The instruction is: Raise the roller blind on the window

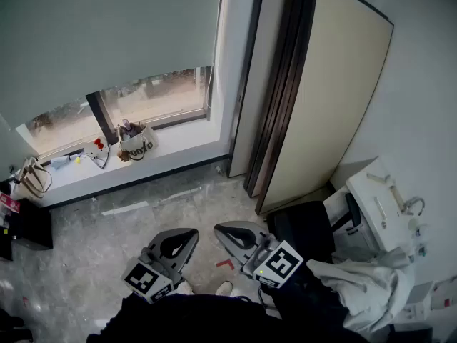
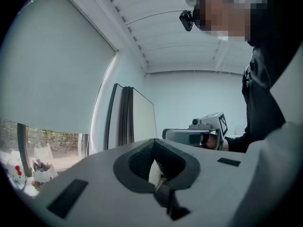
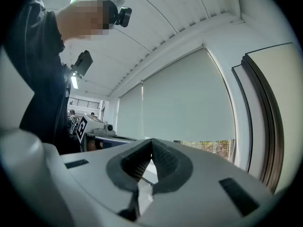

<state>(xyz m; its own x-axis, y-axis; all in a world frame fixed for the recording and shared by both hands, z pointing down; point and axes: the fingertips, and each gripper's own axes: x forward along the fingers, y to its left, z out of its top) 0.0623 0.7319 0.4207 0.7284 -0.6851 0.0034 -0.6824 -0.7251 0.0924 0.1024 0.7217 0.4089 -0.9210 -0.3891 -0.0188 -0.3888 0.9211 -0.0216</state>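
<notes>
Opening stage of the task, before any contact. The blind [image 1: 107, 41] hangs low over the window [image 1: 153, 97], leaving only a strip of glass above the sill [image 1: 178, 145], where a bag [image 1: 136, 146] and small items stand. The left gripper [image 1: 191, 234] and right gripper [image 1: 220, 230] are held side by side, low in front of the person, over the floor and well apart from the window. Each has its jaws pressed together with nothing between them. Judged step: approach, with the raising not yet begun. The next move calls for bringing a gripper to the blind's pull cord or chain, probably at one side of the frame, though no view shows it clearly. The jaws must part, then close on the cord for a steady pull
</notes>
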